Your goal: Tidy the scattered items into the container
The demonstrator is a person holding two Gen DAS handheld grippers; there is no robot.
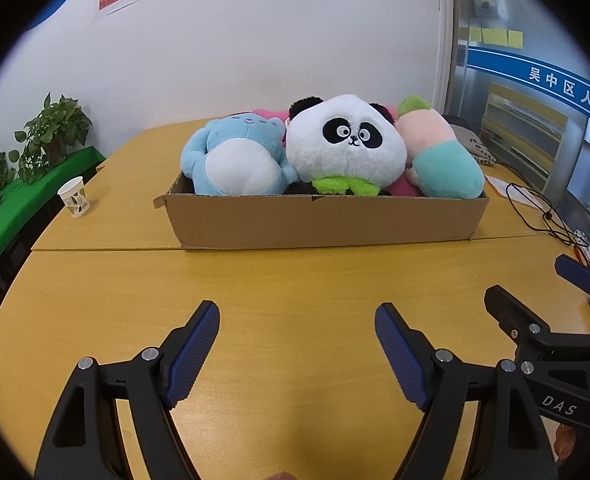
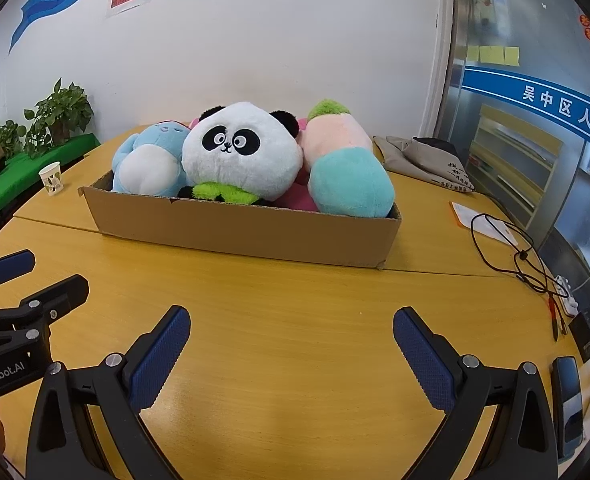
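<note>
A shallow cardboard box (image 1: 323, 220) (image 2: 247, 232) stands on the wooden table, packed with plush toys. In it lie a light blue bear (image 1: 235, 160) (image 2: 147, 164), a white panda (image 1: 345, 142) (image 2: 241, 152) with a green scarf, and a pink-and-teal roll-shaped plush (image 1: 441, 152) (image 2: 347, 168), with pink fabric beneath. My left gripper (image 1: 297, 316) hangs open over bare table in front of the box, nothing between its blue pads. My right gripper (image 2: 291, 322) is likewise open and empty, a little to the right; each gripper shows at the edge of the other's view.
A paper cup (image 1: 74, 197) (image 2: 51, 179) stands at the left of the table near potted plants (image 1: 51, 132). At the right lie a grey bag (image 2: 427, 160), paper with a black cable (image 2: 507, 248), a power strip and dark devices (image 2: 569, 396).
</note>
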